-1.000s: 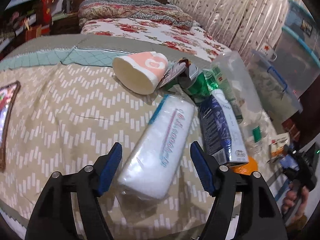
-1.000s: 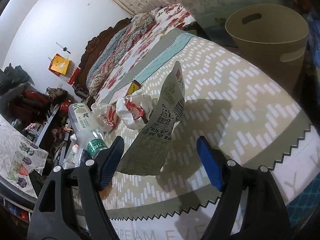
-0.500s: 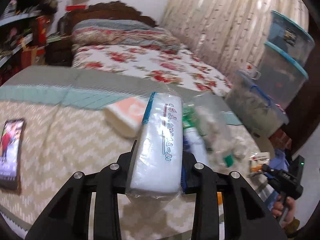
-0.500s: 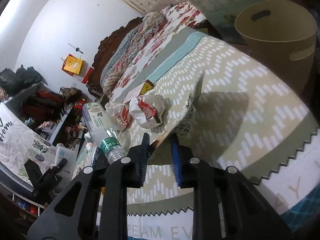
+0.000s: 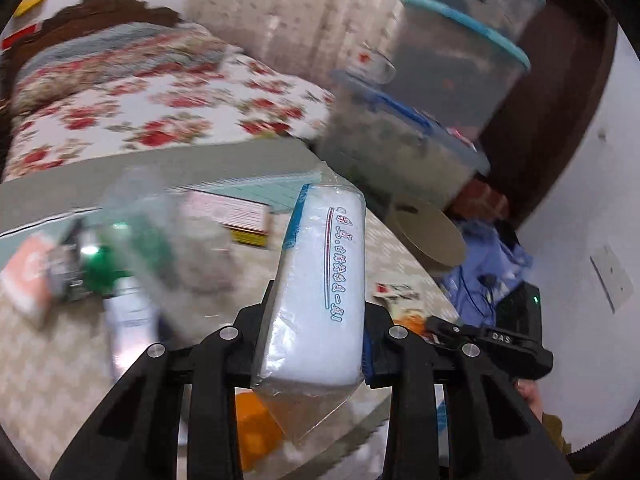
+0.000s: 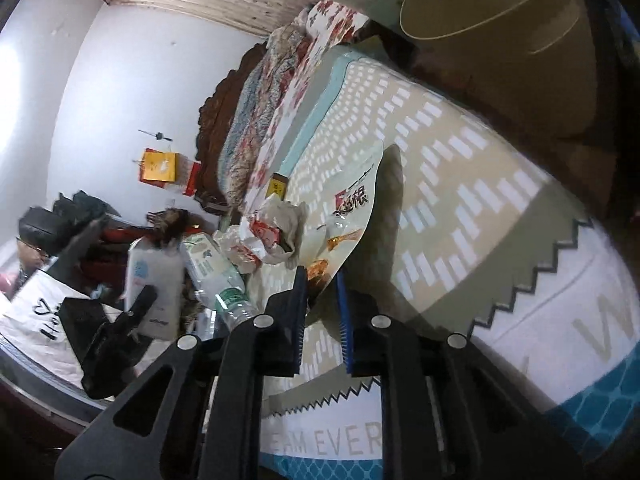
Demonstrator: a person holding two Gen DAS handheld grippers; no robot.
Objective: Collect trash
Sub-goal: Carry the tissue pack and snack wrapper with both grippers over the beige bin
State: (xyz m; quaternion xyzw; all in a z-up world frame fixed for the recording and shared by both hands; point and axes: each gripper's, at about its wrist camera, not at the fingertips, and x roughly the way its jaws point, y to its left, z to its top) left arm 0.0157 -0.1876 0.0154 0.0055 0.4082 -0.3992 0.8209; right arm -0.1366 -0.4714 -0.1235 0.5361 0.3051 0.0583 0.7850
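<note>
My left gripper [image 5: 316, 340] is shut on a white tissue pack in clear plastic [image 5: 324, 276], held up off the bedspread with its far end tilted up. In the right wrist view the same tissue pack [image 6: 150, 280] shows at the left. My right gripper [image 6: 322, 292] is shut on the lower edge of a flat snack wrapper [image 6: 352, 208], the jaws closing tight on the thin film. The wrapper stands up from the patterned bedspread [image 6: 460, 184]. A tan round bin [image 6: 492, 12] stands beyond the bed's edge; the bin [image 5: 430, 236] is right of the tissue pack.
Crumpled wrappers [image 6: 272, 232] and a clear plastic bottle [image 6: 216, 276] lie left of the held wrapper. A blurred green can [image 5: 104, 268], a flat box [image 5: 236, 216] and something orange [image 5: 252, 432] lie on the bed. Stacked storage boxes [image 5: 420, 120] stand behind the bin.
Both grippers have shut, the left on the tissue pack, the right on the snack wrapper. The left has lifted its pack and swung right, bringing the bin into view. The right has rolled.
</note>
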